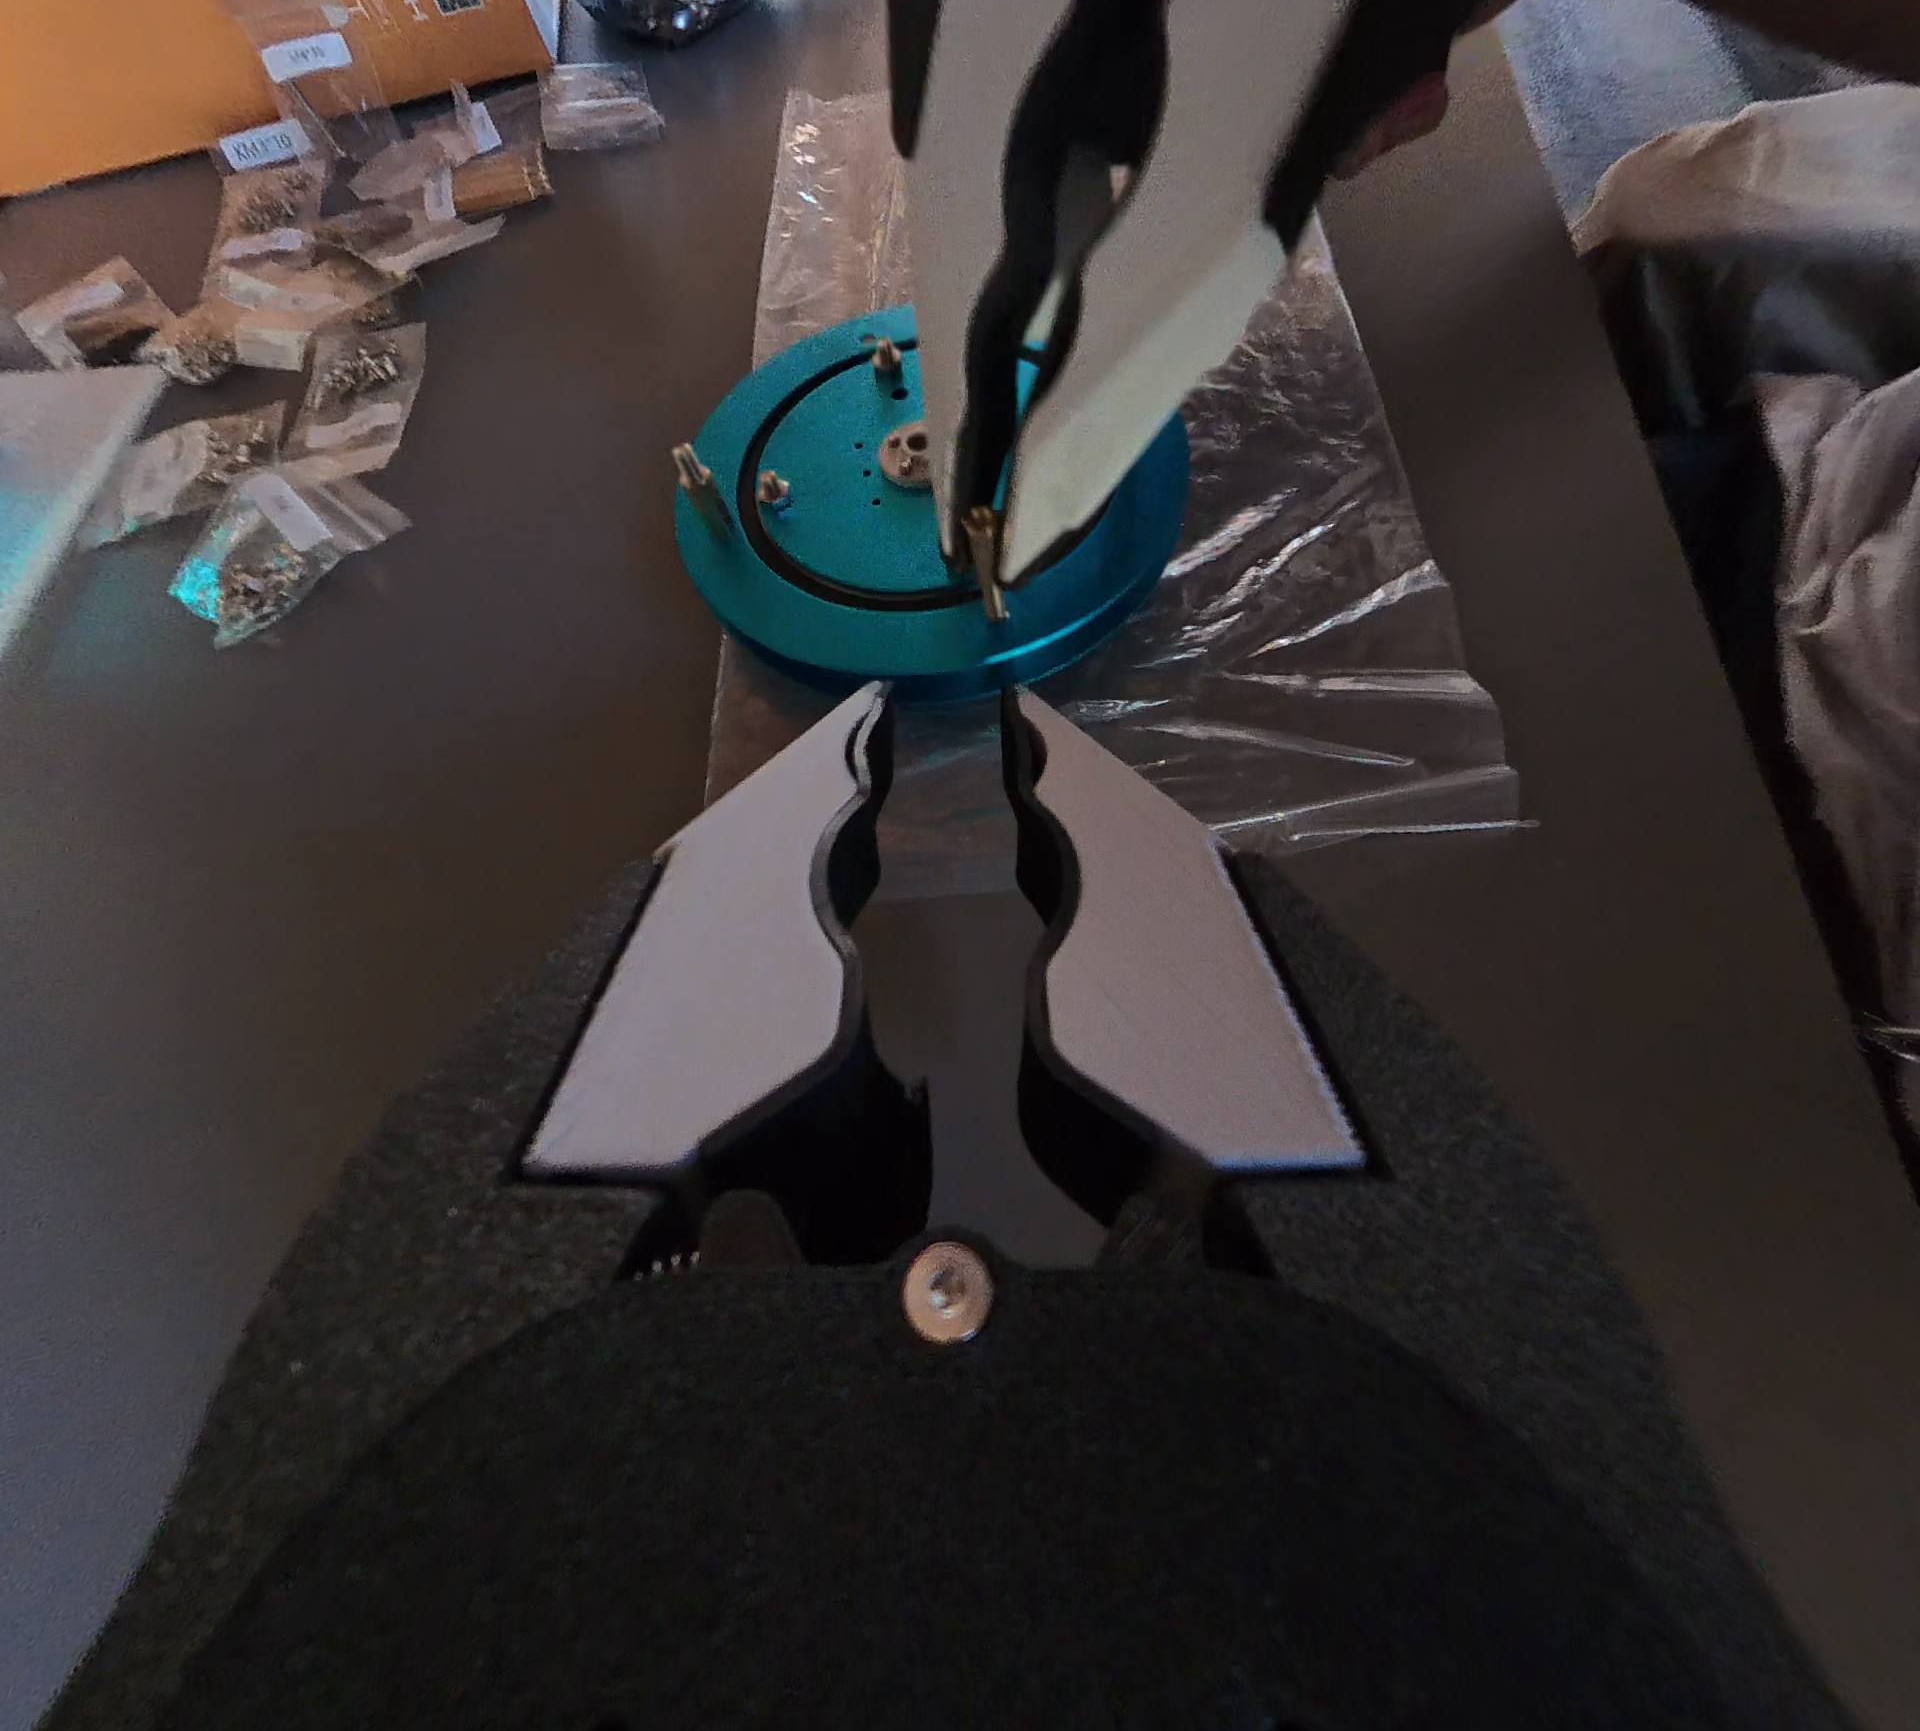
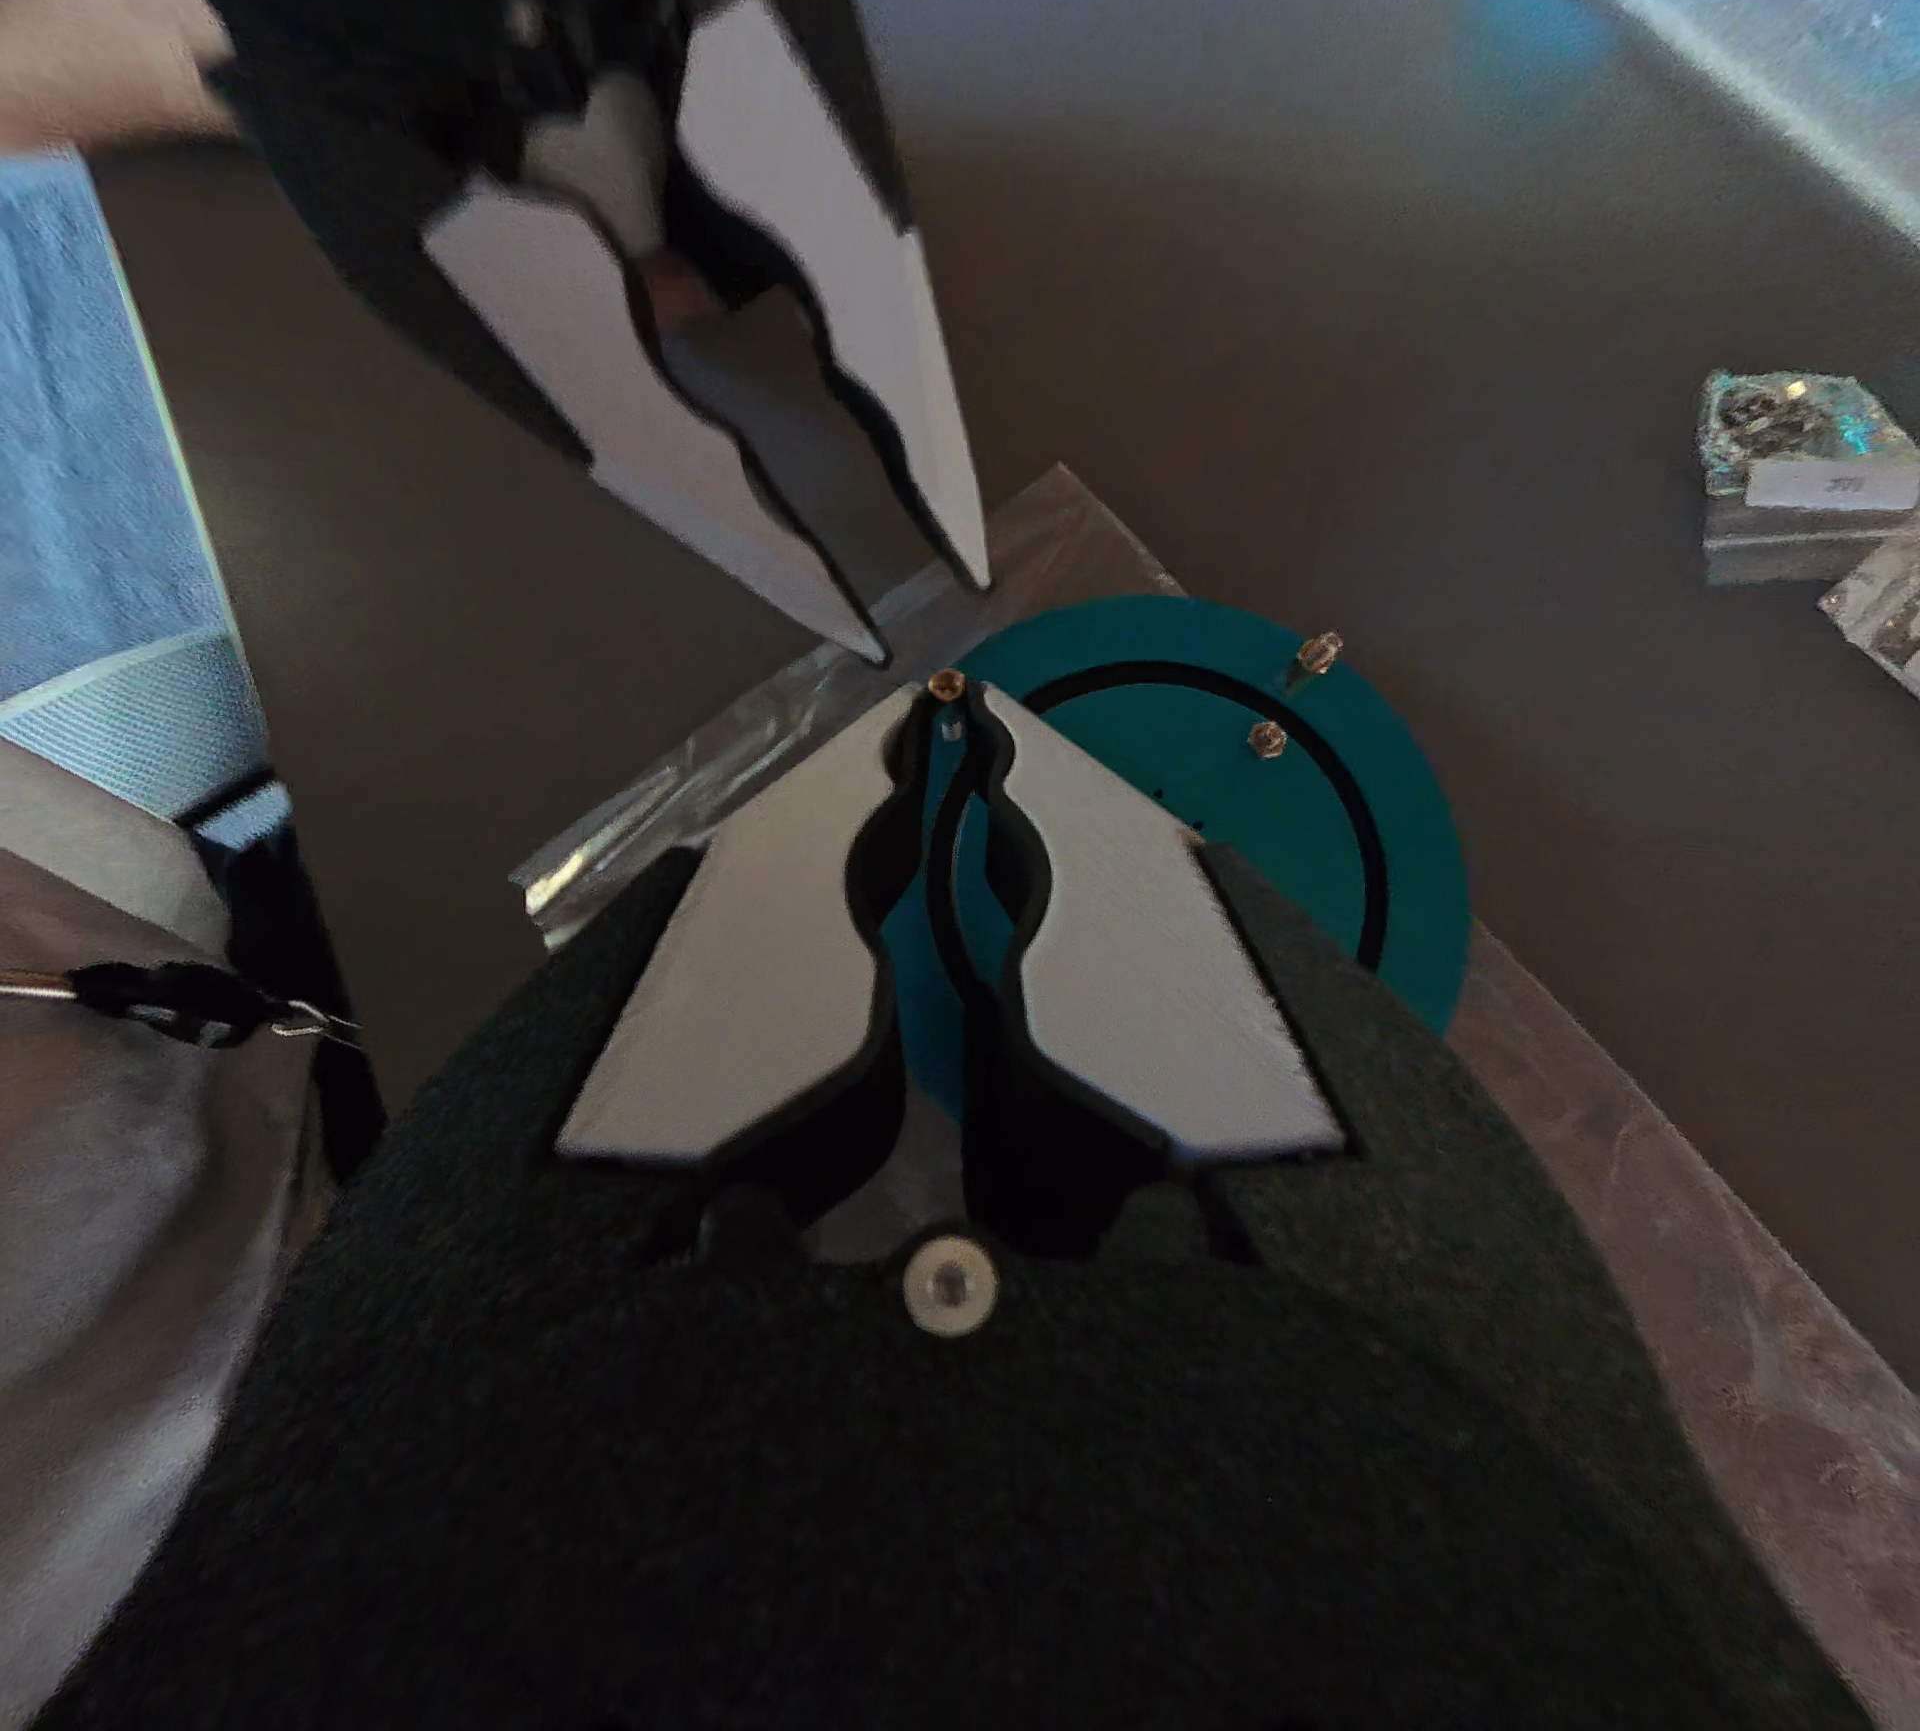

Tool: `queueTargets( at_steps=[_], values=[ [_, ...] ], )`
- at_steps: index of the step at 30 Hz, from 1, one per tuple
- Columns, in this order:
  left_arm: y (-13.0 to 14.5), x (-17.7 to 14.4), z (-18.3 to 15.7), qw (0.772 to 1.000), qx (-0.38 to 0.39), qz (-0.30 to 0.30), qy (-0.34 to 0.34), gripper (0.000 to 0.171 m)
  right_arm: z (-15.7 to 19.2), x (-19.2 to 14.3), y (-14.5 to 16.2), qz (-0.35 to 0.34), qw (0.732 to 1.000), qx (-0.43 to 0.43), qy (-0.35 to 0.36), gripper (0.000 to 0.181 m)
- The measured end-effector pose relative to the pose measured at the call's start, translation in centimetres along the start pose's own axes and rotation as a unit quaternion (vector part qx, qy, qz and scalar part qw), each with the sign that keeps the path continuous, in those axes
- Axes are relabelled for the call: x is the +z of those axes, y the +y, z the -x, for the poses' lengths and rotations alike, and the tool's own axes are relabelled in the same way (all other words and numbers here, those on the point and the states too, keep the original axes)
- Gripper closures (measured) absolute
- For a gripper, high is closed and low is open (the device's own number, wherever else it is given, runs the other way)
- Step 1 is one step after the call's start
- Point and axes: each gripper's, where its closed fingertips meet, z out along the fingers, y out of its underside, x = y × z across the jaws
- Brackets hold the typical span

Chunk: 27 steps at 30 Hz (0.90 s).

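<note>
Right gripper [image 2: 948,694] pinching a brass standoff [image 1: 982,559] over the teal disc [image 1: 831,601], left gripper [image 1: 943,694] slightly spread, empty — it could tilt and slip

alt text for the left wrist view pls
The right gripper pinches a brass standoff upright on a teal disc lying on clear plastic film; the left gripper sits open just short of the disc.

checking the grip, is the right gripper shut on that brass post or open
Shut on it: the right gripper pinches the brass standoff at its fingertips, over the teal disc.
</note>
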Motion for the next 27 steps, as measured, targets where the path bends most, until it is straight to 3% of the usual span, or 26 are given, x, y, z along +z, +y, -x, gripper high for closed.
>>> queueTargets(
  at_steps=[7, 13, 20, 27],
  values=[
    [-0.2, 0.2, 0.1, 0.999, 0.037, -0.002, -0.040, 0.153, -1.2, -2.4, -2.0, -0.080, 0.987, 0.121, -0.065, 0.177],
    [-3.4, -1.4, 0.1, 0.993, 0.027, -0.104, -0.045, 0.154, -0.1, -4.2, -4.6, -0.149, 0.958, 0.187, -0.160, 0.177],
    [-5.4, -2.5, 0.3, 0.985, 0.008, -0.162, -0.059, 0.156, -0.8, -4.8, -4.8, -0.180, 0.932, 0.225, -0.221, 0.177],
    [-6.0, -1.7, 0.8, 0.984, -0.001, -0.165, -0.071, 0.156, -1.3, -5.3, -4.4, -0.198, 0.918, 0.227, -0.257, 0.177]
  ],
)
